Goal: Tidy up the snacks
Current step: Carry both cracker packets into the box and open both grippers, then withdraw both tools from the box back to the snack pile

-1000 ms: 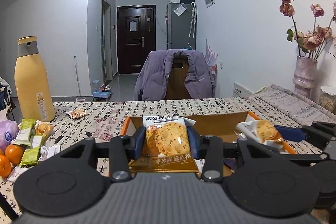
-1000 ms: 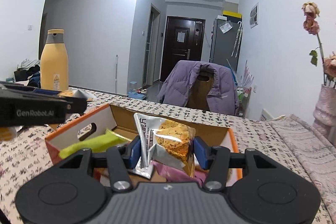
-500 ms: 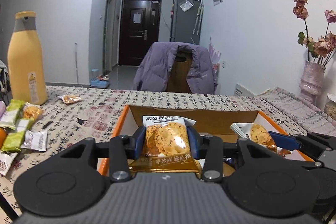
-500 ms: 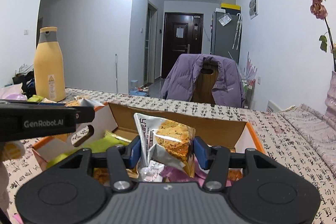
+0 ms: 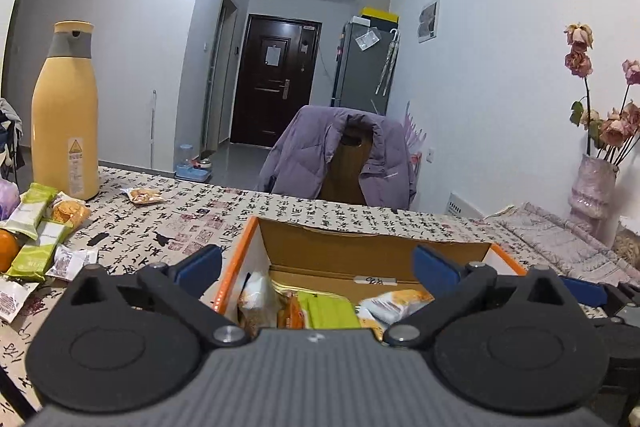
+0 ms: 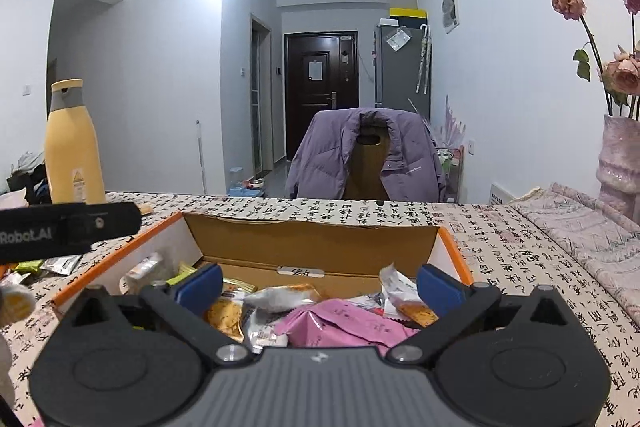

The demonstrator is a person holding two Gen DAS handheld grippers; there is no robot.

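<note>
Snacks, left wrist: our left claw (image 5: 316,261) has just sprung wide and empty above packets (image 5: 316,307) in the box (image 5: 376,251).
Right wrist: our right claw (image 6: 319,283) likewise spread, nothing pinched.
Risk: loose desk (image 5: 192,215) packets (image 5: 38,247) overfilling it.

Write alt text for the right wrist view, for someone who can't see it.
The right tool hangs with its jaws wide open and empty over an orange-edged cardboard box filled with snack packets, a pink packet nearest. The box sits on a calligraphy-print tablecloth; a yellow bottle stands far left.
</note>
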